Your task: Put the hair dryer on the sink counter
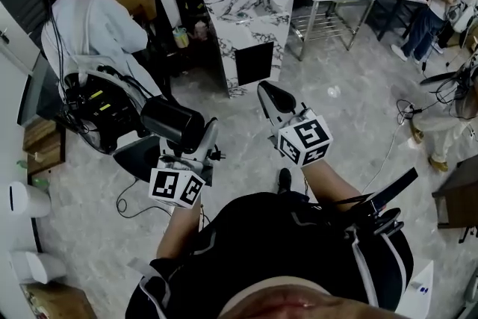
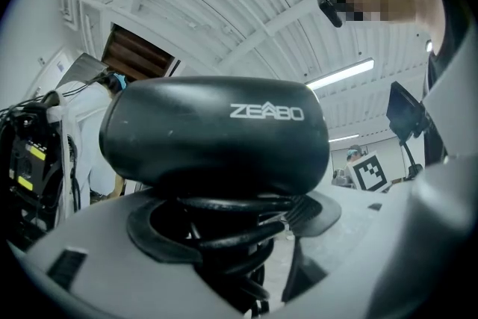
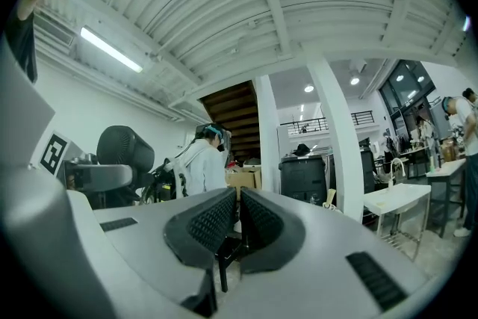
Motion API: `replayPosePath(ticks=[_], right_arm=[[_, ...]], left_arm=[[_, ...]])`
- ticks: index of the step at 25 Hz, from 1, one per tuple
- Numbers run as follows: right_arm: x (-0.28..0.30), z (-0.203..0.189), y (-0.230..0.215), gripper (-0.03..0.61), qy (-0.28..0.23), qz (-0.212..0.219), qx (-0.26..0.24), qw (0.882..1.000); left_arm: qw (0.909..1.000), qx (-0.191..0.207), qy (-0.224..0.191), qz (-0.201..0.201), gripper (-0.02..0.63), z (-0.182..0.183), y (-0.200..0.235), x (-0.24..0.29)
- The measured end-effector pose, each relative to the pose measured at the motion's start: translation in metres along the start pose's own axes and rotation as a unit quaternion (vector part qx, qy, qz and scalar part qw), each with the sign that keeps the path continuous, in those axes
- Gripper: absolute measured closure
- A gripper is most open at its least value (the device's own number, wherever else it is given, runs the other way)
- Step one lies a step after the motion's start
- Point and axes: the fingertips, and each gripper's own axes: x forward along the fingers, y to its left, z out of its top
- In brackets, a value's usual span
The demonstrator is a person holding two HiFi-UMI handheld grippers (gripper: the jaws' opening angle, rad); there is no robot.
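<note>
Hair dryer (image 2: pixel 216 134) is being gripped above the marbled floor (image 1: pixel 340 138) by the left gripper (image 2: pixel 231 228), its 2 jaws being pressed on what seems the cord-wrapped handle. The right gripper (image 3: pixel 237 224) is being held empty, jaws almost together. The marble-patterned sink counter (image 1: pixel 246 15) is standing well apart.

Head view looks steeply down; both gripper views tilt toward the ceiling (image 3: pixel 246 4); all share the hair dryer (image 2: pixel 216 134).
</note>
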Motion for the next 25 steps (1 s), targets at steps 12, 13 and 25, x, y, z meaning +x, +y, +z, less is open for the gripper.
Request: replayPosePath(ticks=[12,13,25], right_arm=[[0.032,0.005,-0.112,0.549,-0.004,0.018,0.010,1.000],[0.033,0.005,-0.121,0.549,-0.005,0.019,0.011,1.000],[0.042,0.008,-0.194,0.549,-0.013,0.048,0.005,0.999]], left_arm=[[0.9996,0.005,0.006,0.025,0.259,-0.015,-0.008,0.108],[0.9996,0.006,0.007,0.026,0.259,-0.016,-0.011,0.116],[0.9989,0.020,0.000,0.042,0.259,-0.032,-0.037,0.185]])
